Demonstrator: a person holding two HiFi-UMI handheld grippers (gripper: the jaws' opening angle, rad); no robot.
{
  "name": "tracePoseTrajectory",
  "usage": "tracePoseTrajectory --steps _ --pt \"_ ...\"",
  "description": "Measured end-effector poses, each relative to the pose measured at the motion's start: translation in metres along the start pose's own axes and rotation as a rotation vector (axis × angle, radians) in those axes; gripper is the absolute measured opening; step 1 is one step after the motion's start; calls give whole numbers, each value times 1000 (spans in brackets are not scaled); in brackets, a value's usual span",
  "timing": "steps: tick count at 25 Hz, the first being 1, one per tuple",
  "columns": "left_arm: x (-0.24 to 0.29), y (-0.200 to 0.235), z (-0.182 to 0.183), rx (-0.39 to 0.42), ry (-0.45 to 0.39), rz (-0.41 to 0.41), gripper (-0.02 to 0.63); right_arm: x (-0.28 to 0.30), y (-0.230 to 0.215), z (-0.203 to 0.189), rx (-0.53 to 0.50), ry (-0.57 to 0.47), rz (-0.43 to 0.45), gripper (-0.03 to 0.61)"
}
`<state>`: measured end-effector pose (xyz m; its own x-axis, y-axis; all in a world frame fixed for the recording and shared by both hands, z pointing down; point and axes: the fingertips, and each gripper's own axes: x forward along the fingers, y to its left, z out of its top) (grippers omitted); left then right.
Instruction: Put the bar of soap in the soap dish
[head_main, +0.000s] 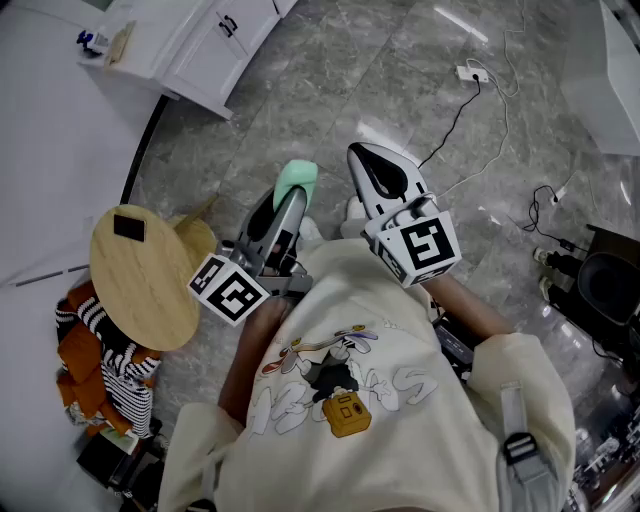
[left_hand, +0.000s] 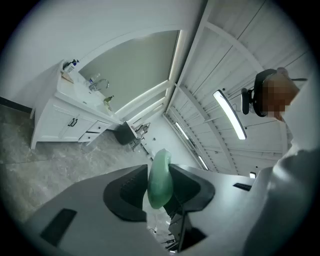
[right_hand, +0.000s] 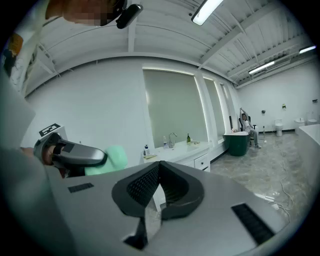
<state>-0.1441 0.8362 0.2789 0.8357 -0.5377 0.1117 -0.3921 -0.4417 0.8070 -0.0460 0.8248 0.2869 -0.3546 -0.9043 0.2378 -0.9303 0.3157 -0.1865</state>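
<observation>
A pale green bar of soap (head_main: 296, 182) stands on edge between the jaws of my left gripper (head_main: 287, 203), which is shut on it and held in front of the person's chest. The left gripper view shows the soap (left_hand: 160, 179) pinched between the two dark pads, its top sticking out past them. My right gripper (head_main: 372, 168) is just to the right, shut, its jaws meeting with nothing between them (right_hand: 159, 167). In the right gripper view the soap (right_hand: 114, 159) and the left gripper (right_hand: 75, 155) show at the left. I see no soap dish that I can make out.
A white vanity (head_main: 205, 45) with a sink and bottles (right_hand: 172, 145) stands ahead by the wall. A round wooden table (head_main: 150, 290) with a dark item (head_main: 129, 227) is at the left. Cables (head_main: 485, 110) lie on the grey floor. A dark tub (right_hand: 236, 142) stands far off.
</observation>
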Motion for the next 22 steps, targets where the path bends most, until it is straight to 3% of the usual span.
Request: tracePoseTrajectory --steps 12,22 --pt "11 0 -13 -22 9 11 143 -13 -11 4 -59 -24 -8 6" --pt "51 -4 -27 -31 14 51 143 -24 -67 2 -8 -38 -19 6"
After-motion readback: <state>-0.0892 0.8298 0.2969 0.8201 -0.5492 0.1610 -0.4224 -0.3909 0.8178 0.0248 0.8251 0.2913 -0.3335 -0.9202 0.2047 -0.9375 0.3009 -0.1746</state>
